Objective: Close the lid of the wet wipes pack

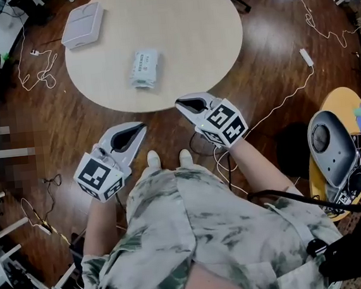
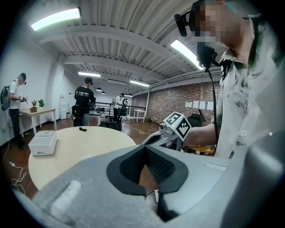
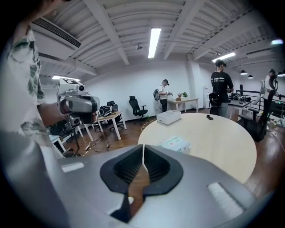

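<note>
Shirt front (patterned) sits nearest, then left gripper (image 1: pixel 140 129) and right gripper (image 1: pixel 180 103), both just short of the round table's (image 1: pixel 201 30) near edge, jaws together, nothing between them. Wet wipes pack (image 1: pixel 143 68) lies on the table, a little inside that edge. Likely light, soft, slidey: pin one end, press the stiffer lid flap down.

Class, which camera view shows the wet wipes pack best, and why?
The head view: the pack lies whole, seen from above on the round table. The right gripper view shows it small and side-on. The left gripper view does not show it.
</note>
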The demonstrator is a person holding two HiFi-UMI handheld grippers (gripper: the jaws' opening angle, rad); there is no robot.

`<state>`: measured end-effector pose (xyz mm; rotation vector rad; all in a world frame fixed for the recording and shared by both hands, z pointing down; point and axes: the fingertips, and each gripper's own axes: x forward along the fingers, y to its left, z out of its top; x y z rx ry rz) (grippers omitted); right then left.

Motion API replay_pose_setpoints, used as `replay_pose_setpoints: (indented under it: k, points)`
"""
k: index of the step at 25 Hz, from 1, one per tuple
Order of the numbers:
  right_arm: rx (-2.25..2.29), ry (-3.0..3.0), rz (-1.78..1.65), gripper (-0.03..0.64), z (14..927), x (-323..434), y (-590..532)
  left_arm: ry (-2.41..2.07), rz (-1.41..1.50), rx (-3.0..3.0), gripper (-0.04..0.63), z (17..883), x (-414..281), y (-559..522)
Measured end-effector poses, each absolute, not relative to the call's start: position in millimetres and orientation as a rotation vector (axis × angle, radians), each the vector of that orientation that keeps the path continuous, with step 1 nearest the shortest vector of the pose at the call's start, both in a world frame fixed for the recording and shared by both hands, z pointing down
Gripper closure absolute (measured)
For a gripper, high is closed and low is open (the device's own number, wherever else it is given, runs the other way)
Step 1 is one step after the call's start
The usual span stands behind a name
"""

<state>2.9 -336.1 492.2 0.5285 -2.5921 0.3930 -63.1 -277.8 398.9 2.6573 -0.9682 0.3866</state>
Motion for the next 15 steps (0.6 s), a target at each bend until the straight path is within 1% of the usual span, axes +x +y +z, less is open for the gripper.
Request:
replay_pose_setpoints:
  k: [8,15]
  points:
    - [0.572,-2.597,0.264,0.603,473,2,-269,-0.931,0.347,2.717,0.595,393,-63,-223]
    - [0.557,-2.643,0.173,0.598,449,-36,-191,-0.881,0.364,2.779,0.595,380,-90,-133]
